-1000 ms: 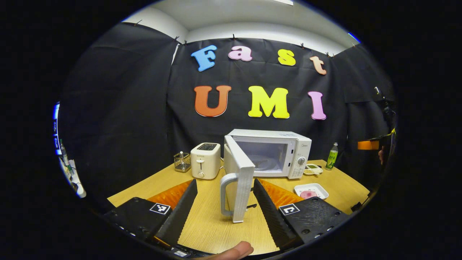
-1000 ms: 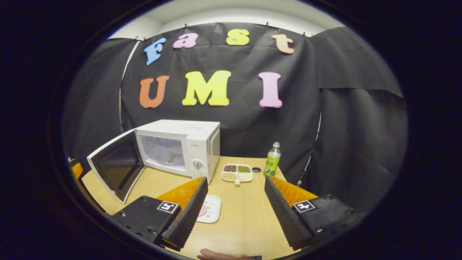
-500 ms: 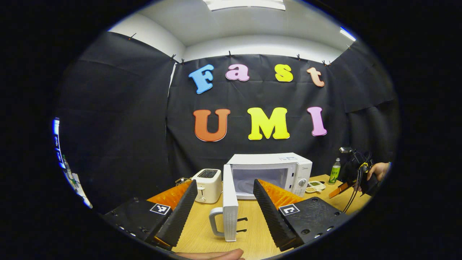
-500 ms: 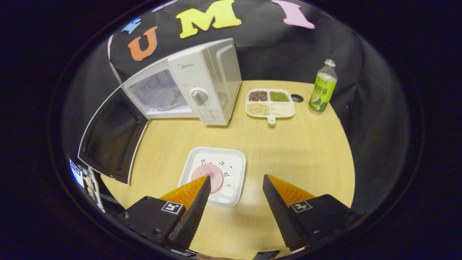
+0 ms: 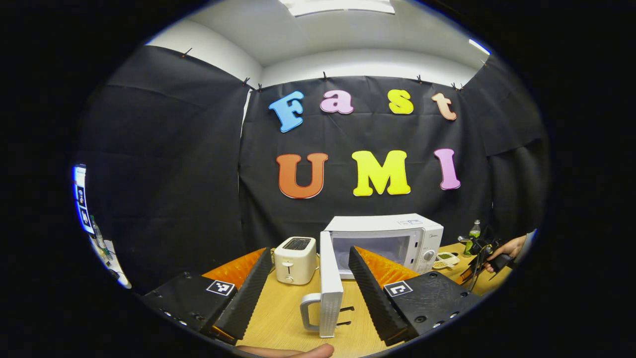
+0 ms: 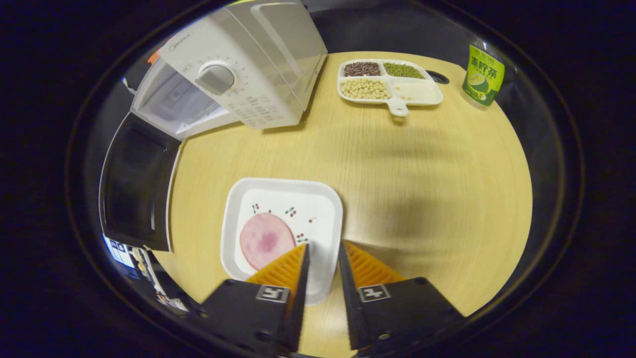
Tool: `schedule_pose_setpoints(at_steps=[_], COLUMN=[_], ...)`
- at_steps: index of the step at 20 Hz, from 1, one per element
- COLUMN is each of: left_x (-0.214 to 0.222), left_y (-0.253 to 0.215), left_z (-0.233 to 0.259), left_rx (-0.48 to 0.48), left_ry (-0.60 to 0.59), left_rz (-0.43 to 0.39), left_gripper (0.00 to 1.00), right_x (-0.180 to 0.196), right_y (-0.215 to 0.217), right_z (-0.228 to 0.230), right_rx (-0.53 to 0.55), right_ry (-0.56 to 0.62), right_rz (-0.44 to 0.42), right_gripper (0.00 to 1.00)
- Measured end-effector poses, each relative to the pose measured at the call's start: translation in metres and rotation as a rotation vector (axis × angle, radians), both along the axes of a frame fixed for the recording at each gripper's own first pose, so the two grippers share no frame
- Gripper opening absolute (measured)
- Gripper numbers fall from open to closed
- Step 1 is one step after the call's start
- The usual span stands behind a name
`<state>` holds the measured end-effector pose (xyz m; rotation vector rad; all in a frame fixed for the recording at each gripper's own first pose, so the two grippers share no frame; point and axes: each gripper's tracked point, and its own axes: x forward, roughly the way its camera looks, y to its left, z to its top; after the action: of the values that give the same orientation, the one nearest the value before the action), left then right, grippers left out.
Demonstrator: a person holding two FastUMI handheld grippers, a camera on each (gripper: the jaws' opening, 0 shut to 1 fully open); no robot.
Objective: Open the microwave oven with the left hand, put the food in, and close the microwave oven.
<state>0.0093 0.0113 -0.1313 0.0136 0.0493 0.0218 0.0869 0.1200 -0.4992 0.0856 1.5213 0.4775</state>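
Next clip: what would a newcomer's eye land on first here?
In the right gripper view, the right gripper is nearly closed astride the near rim of a white plate holding a pink slice. Behind it to the left, the microwave stands with its door swung wide open.

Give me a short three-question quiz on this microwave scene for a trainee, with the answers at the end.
1. True or false: the microwave door is shut.
2. Whose rim lies between the jaws of the right gripper? A: the bottle. B: the plate. C: the toaster.
3. Fill in: the divided dish has ____ compartments.

Key: 1 false, the door stands wide open. 2 B. 3 four.
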Motion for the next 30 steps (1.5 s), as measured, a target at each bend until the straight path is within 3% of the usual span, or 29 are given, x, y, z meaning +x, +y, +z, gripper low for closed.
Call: schedule_pose_setpoints(at_steps=[1,2,7,14,19,20,24,27,30], left_x=[0.000,0.000,0.002,0.011,0.022,0.023,0.024,0.023,0.020], left_y=[-0.001,-0.001,0.002,0.014,0.039,0.044,0.060,0.067,0.053], left_z=[0.002,0.004,0.001,-0.011,-0.020,-0.018,-0.014,-0.014,-0.014], left_rx=[-0.001,-0.001,0.006,-0.013,0.000,-0.004,-0.005,-0.009,-0.030], left_ry=[-0.006,-0.012,-0.014,-0.011,-0.004,-0.008,-0.014,-0.009,0.002], left_rz=[-0.003,-0.004,-0.010,-0.010,0.020,0.021,0.022,0.029,-0.019], left_gripper=[0.93,0.93,0.93,0.93,0.92,0.92,0.93,0.93,0.93], right_x=[0.006,0.005,-0.006,-0.029,-0.040,-0.042,-0.046,-0.046,-0.033], right_y=[0.000,-0.002,-0.004,0.015,0.071,0.085,0.143,0.186,0.217], right_z=[0.002,0.005,0.006,0.041,0.064,0.069,0.079,0.086,0.088], right_rx=[0.012,0.028,0.124,0.212,0.280,0.293,0.370,0.448,0.494], right_ry=[0.013,0.030,0.111,0.131,0.113,0.108,0.081,0.088,0.047], right_rz=[-0.023,-0.030,-0.147,-0.210,-0.240,-0.247,-0.297,-0.397,-0.509], right_gripper=[0.00,0.05,0.04,0.04,0.00,0.04,0.04,0.04,0.00])
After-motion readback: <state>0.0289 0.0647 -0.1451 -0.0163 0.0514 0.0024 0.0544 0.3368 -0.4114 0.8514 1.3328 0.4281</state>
